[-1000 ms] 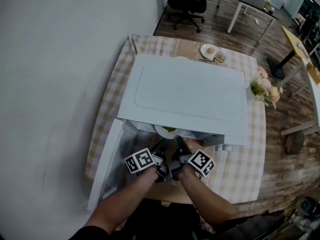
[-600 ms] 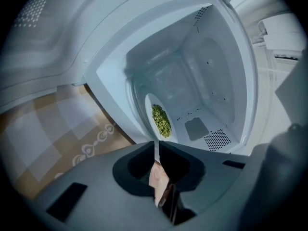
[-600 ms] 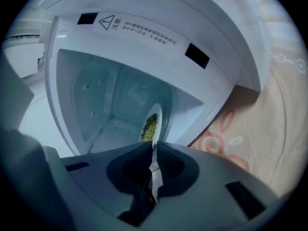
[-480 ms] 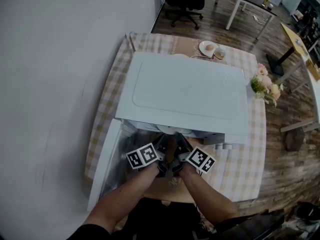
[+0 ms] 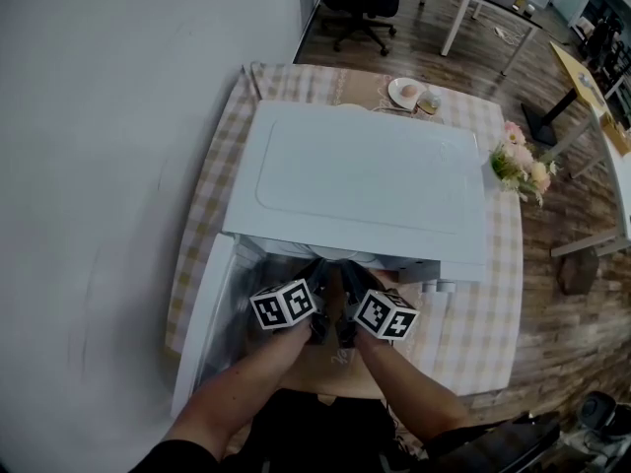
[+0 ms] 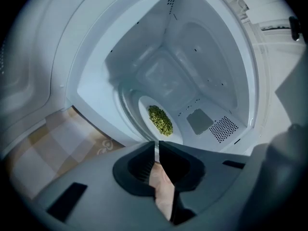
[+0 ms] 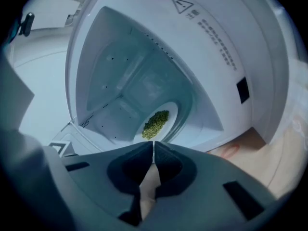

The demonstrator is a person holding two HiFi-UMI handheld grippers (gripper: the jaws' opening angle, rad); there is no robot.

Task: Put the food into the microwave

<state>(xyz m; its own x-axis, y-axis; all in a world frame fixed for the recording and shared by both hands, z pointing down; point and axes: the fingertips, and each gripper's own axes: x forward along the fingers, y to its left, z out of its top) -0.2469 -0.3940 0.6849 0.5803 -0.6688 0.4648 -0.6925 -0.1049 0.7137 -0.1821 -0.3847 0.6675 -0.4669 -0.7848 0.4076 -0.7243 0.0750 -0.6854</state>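
Observation:
A white plate (image 6: 144, 110) with a heap of green peas (image 6: 160, 120) lies on the floor of the open white microwave (image 5: 365, 180). My left gripper (image 6: 157, 146) is shut on the plate's near rim. My right gripper (image 7: 153, 146) is shut on the same rim beside it, with the peas (image 7: 155, 124) just beyond its tips. In the head view both marker cubes (image 5: 284, 304) (image 5: 385, 314) sit side by side at the oven's mouth. The plate is hidden there under the microwave's top.
The microwave door (image 5: 202, 323) hangs open at the left of my arms. The oven stands on a checked tablecloth (image 5: 493, 304). A small plate (image 5: 406, 94) lies behind it and a bunch of flowers (image 5: 521, 168) stands at its right. An office chair (image 5: 355, 3) is farther back.
Both grippers have pushed forward into the oven's mouth with the plate. The plate, seen at the opening a second ago, is now out of the head view.

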